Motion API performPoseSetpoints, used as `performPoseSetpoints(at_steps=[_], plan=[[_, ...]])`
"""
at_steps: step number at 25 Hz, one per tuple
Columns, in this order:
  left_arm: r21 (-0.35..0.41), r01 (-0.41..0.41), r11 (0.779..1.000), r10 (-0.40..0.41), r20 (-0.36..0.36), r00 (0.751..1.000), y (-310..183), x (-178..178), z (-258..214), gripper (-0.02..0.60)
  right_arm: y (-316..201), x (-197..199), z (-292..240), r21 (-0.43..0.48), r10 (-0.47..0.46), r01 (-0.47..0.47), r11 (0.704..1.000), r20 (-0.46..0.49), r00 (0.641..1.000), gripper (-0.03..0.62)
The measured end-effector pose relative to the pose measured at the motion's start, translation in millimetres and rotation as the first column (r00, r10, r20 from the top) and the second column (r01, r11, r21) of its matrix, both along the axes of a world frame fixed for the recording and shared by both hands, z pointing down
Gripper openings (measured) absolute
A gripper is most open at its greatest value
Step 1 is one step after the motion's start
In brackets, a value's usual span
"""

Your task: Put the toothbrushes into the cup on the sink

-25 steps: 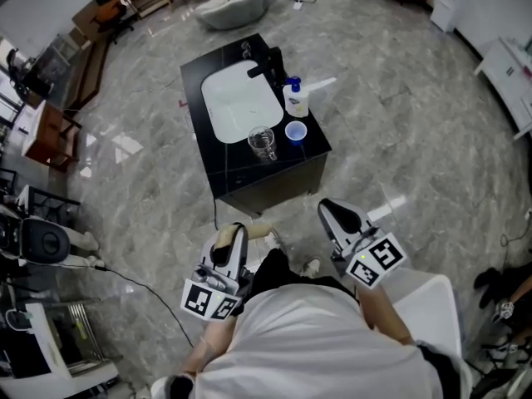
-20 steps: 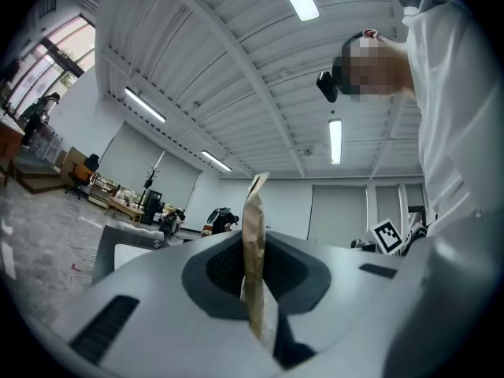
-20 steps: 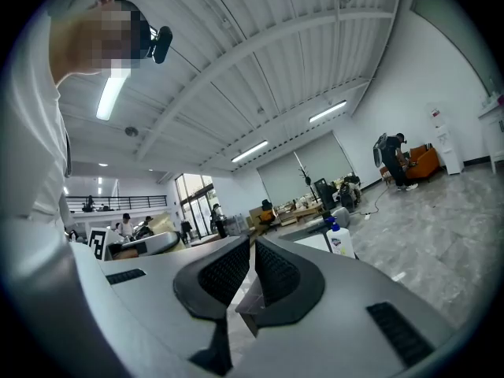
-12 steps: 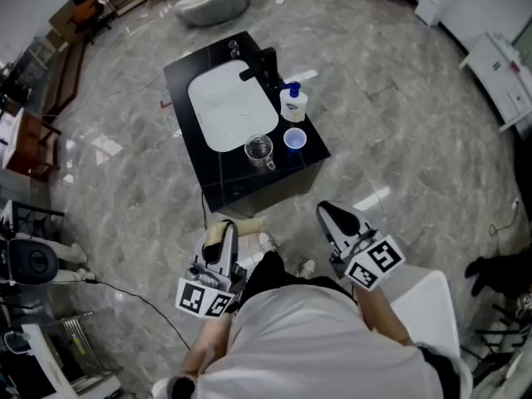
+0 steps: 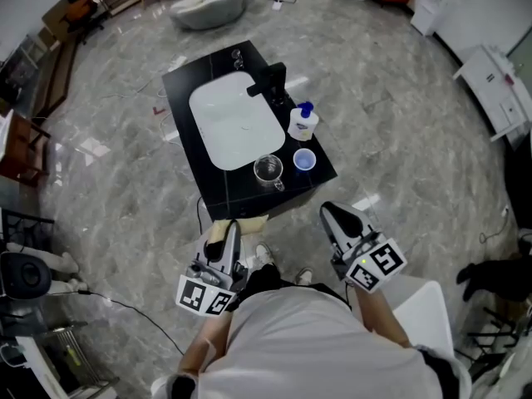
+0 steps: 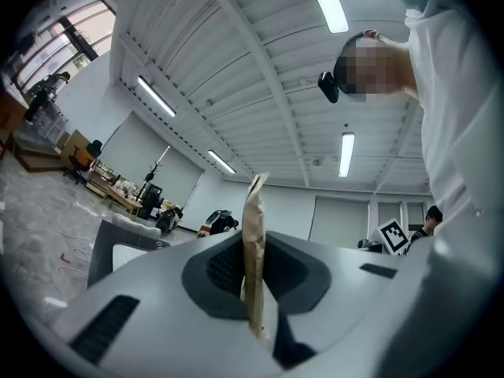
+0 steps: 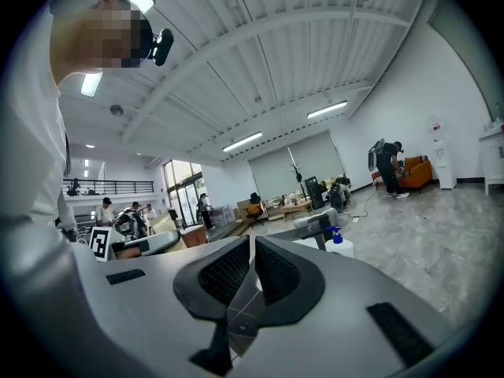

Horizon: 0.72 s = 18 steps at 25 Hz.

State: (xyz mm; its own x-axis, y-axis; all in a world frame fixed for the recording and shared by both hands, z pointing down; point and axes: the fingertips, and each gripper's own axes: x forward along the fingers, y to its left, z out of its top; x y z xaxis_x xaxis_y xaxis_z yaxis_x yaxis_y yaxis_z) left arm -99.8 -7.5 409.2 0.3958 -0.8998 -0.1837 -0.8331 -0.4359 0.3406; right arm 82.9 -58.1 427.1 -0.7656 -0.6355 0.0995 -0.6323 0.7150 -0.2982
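Note:
A black sink cabinet (image 5: 212,181) with a white basin (image 5: 235,125) stands on the floor ahead of me. On its near right corner are a clear glass cup (image 5: 268,169) and a small blue cup (image 5: 304,159). My left gripper (image 5: 232,233) is held low in front of my body, short of the cabinet, and is shut on a flat brown paper packet (image 5: 246,222). In the left gripper view the packet (image 6: 253,242) stands edge-on between the closed jaws of the left gripper (image 6: 253,278). My right gripper (image 5: 333,214) is shut, and nothing shows between its jaws (image 7: 252,250). No bare toothbrush is visible.
A black faucet (image 5: 273,80) and a white pump bottle with a blue top (image 5: 302,123) stand at the basin's right side. A cable (image 5: 133,306) trails over the grey marble floor at the left. A white chair (image 5: 424,306) is at my right. Desks and people are far off.
The sink cabinet has slid slightly down and right in the head view, so it looks a little nearer. Both grippers keep the same pose and stay shut.

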Motion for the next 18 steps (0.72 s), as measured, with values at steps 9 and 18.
performPoseSetpoints(at_steps=[9, 18], plan=[[0.014, 0.014, 1.0, -0.014, -0.03, 0.999, -44.1, -53.3, 11.1, 0.02, -32.0, -46.1, -11.9, 0.026, 0.002, 0.0, 1.0, -0.062, 0.998, 0.048], [0.003, -0.046, 0.999, 0.046, -0.083, 0.996, -77.1, -38.6, 10.1, 0.02, -52.5, -34.8, -10.2, 0.007, 0.052, -0.052, 0.999, -0.075, 0.996, 0.048]])
